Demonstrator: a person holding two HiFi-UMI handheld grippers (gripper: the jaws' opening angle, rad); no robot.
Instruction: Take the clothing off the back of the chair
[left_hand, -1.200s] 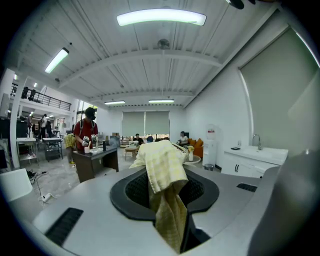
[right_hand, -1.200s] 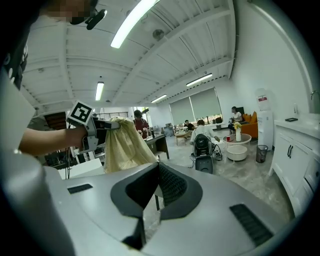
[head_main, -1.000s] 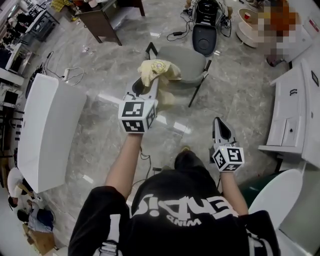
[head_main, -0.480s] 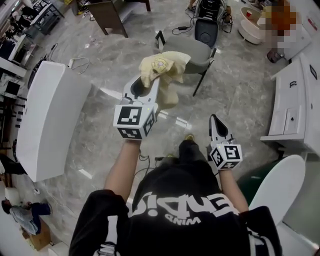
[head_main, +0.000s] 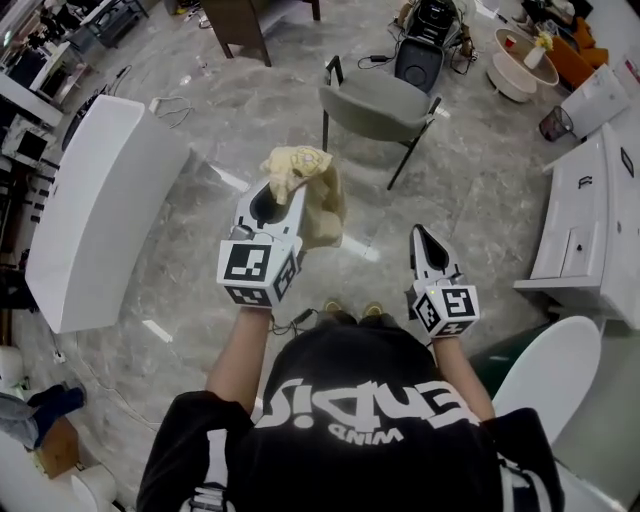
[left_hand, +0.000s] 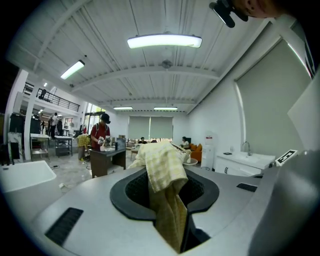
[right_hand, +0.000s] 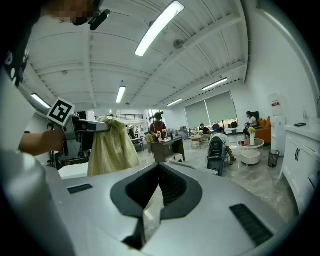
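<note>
Head view: chair (head_main: 372, 100) beyond clothing (head_main: 312, 190).

Pale yellow clothing (head_main: 300, 172) dangling, well apart from grey chair (head_main: 375, 100)

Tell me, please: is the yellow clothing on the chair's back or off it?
Off. The yellow clothing hangs clamped in the jaws of the left gripper, apart from the grey chair, on which nothing lies.

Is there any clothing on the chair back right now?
No, the chair back is bare; the yellow garment hangs from the left gripper.
</note>
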